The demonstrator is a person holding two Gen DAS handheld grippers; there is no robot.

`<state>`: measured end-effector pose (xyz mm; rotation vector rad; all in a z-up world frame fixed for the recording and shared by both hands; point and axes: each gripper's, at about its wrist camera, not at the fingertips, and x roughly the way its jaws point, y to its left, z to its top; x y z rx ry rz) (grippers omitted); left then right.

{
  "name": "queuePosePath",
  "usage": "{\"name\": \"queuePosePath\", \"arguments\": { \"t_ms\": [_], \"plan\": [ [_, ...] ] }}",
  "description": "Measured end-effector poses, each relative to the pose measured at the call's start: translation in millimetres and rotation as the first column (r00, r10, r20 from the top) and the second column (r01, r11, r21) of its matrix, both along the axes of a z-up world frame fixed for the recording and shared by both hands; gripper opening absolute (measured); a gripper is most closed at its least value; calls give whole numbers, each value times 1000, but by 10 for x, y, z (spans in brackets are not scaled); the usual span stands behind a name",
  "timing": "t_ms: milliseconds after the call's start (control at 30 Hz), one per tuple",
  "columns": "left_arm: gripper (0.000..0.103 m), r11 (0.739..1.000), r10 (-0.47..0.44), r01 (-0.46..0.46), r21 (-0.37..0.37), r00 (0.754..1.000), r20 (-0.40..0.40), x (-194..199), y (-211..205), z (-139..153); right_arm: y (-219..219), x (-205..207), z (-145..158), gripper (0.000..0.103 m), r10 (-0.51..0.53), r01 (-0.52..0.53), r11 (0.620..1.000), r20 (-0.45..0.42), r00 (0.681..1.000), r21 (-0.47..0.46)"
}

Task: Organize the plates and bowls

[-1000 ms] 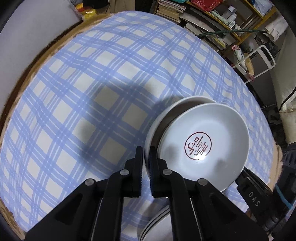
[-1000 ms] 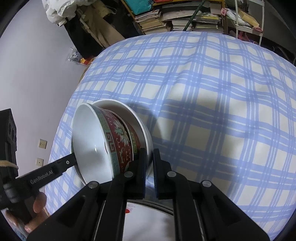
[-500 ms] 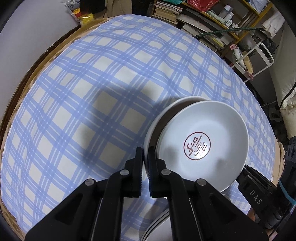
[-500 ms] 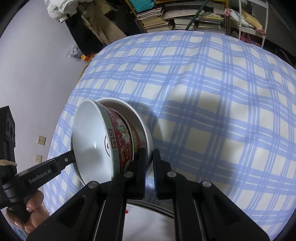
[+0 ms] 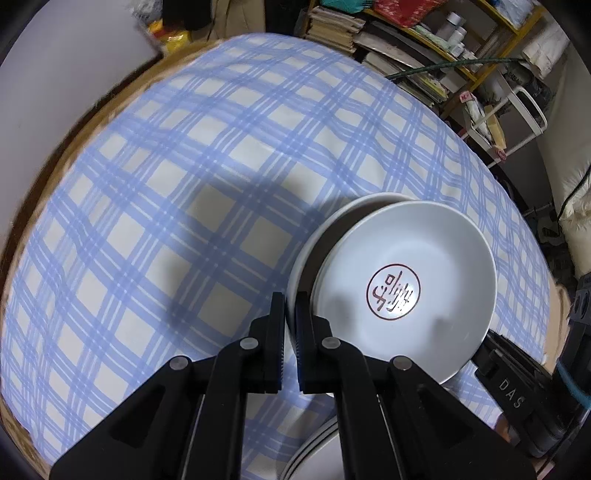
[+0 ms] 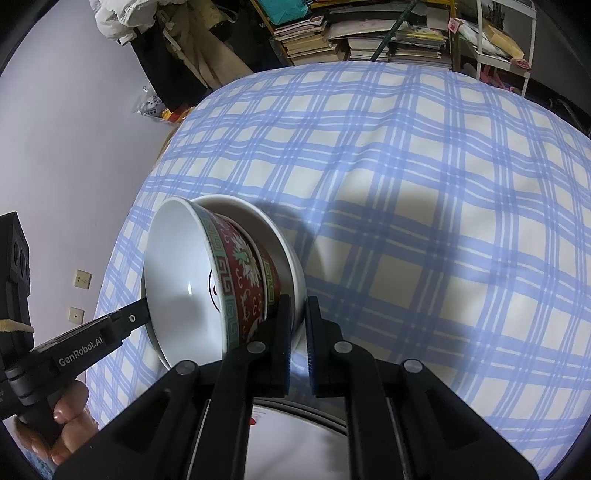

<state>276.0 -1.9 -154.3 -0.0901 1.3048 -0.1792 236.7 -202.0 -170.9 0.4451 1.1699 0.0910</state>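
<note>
A bowl [image 5: 402,280] with a red emblem inside and a red patterned outside [image 6: 243,273] sits nested in a wider white plate [image 5: 332,225]. Both hang together over the blue checked cloth [image 5: 177,192], throwing a shadow on it. My left gripper [image 5: 290,306] is shut on the plate's near rim. My right gripper [image 6: 297,310] is shut on the rim of the same plate [image 6: 286,251] at the opposite side. Each gripper shows in the other's view: the right one [image 5: 495,347] at the lower right, the left one [image 6: 142,308] at the left, with a hand behind it.
Another stack of white plates [image 5: 314,450] lies under the grippers at the bottom edge, seen also in the right wrist view [image 6: 295,432]. Shelves of books [image 6: 362,33] and a white rack [image 5: 517,107] stand past the table's far edge. A wall [image 6: 55,147] lies to the left.
</note>
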Motion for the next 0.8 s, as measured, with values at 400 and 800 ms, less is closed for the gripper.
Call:
{"name": "queuePosePath", "arguments": {
  "t_ms": [400,800],
  "plan": [
    [4,999,-44,44,-9,998,35,43,-2,94,22,26,27,11,16,-16,1000,-15,1000,-19],
    [4,999,-51,52,-8,997,55,-1,2,185,56,41,84,11,15,-16,1000,-23,1000,-26]
  ]
}}
